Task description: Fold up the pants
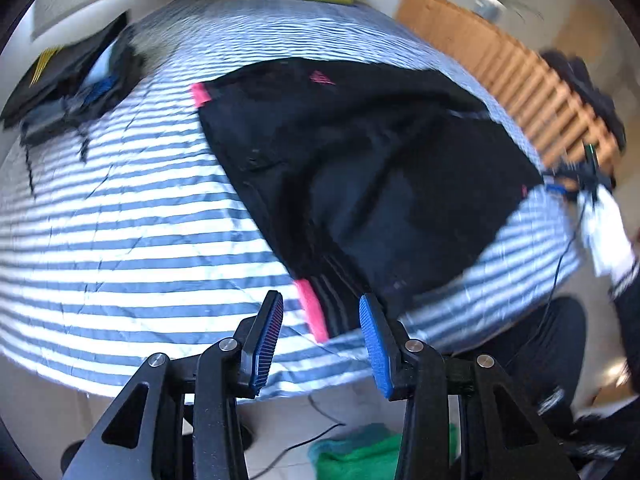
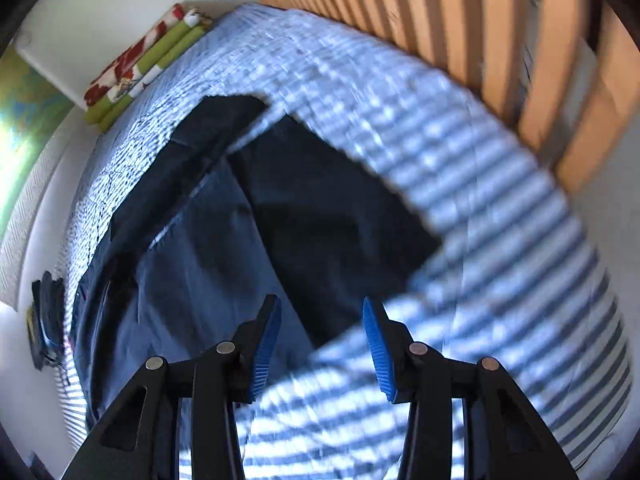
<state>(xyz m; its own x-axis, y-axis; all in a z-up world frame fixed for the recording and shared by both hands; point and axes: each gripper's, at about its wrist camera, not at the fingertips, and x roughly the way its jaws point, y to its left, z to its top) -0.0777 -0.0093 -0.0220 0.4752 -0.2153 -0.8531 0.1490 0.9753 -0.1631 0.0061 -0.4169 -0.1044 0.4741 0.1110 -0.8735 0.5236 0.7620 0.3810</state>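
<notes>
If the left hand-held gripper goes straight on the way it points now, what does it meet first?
Most likely the pants: their pink-trimmed lower edge lies between the open fingers of the left hand-held gripper, on the striped bedcover. Depth is unclear, so it may touch the cover beside them.

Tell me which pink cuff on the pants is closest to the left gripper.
The pink cuff lying between the left gripper fingers; the other pink cuff lies far up the bed.
</notes>
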